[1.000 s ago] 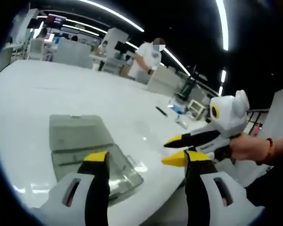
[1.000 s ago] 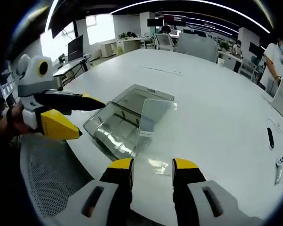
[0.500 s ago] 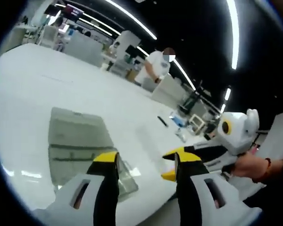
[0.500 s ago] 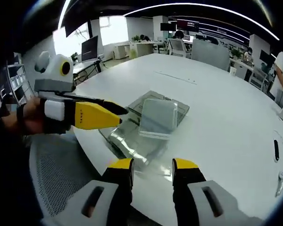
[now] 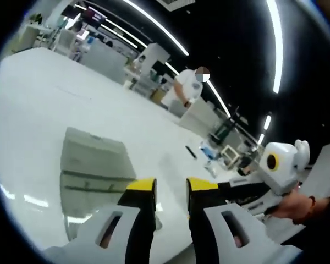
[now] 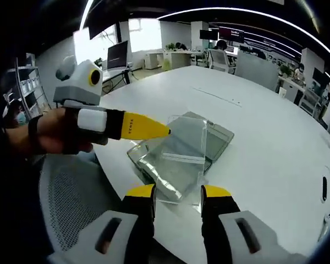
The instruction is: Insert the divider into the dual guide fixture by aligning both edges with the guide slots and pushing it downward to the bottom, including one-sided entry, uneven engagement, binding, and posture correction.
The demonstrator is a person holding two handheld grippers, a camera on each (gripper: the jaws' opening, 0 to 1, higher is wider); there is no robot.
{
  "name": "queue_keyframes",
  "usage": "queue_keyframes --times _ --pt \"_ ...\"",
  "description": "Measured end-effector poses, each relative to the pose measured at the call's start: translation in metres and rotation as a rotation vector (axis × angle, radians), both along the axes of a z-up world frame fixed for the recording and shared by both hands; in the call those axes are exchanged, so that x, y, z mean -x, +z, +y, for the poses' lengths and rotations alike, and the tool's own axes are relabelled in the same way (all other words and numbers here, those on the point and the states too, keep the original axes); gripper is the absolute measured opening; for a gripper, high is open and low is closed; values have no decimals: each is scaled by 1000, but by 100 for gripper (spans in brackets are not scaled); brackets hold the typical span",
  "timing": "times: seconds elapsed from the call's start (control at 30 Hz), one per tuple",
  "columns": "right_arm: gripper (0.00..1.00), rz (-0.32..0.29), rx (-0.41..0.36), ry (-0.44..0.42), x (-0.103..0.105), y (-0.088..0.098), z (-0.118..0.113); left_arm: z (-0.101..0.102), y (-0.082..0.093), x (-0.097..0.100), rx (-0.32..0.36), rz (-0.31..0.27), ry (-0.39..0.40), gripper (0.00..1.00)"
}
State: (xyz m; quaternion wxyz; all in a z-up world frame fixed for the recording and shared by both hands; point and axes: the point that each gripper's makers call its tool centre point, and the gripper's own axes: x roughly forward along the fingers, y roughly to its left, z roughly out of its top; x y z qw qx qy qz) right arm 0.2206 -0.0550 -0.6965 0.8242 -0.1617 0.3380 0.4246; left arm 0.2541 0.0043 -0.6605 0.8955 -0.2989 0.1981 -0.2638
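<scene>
the clear divider (image 6: 181, 140) stands tilted over the dual guide fixture (image 6: 179, 157) on the white table (image 6: 264, 143); left gripper (image 6: 168, 132) jaws together at its edge, hold uncertain; right gripper (image 6: 177, 193) jaws apart, empty; level both edges before pressing down.
</scene>
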Motion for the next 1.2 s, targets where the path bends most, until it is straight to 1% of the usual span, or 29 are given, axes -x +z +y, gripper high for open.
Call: queue_keyframes --times 0.07,0.1,0.13,0.37,0.47,0.6,0.63,0.67,0.77,0.87,0.93,0.97,1.2 --pt "29 -3 -4 4 0 1 1 2 0 -1 19 1 10 12" --pt "29 -1 -6 6 0 1 2 1 0 -1 38 6 4 9" --pt "29 -3 -9 9 1 2 3 1 1 -1 70 21 3 7" --pt "29 -18 -22 26 2 7 8 3 3 -3 137 34 19 3" --pt "29 -21 -25 28 3 8 9 3 3 -3 147 35 27 1" --pt "29 -8 -40 27 4 7 11 5 3 -3 182 47 34 0" --pt "29 -5 -42 28 4 6 12 4 4 -2 207 55 26 0" --pt "29 -4 -44 29 4 7 12 4 5 -2 215 54 24 0" --pt "29 19 -61 34 5 6 14 3 9 -1 218 43 12 0" --pt "29 32 -76 36 5 3 14 0 8 -1 215 49 -7 0" --pt "26 47 -102 37 6 5 15 -3 9 1 195 44 -29 0" --pt "26 47 -108 34 5 7 15 -3 9 1 193 42 -32 0" --pt "27 68 -173 10 3 13 15 -6 9 5 202 48 -61 0"
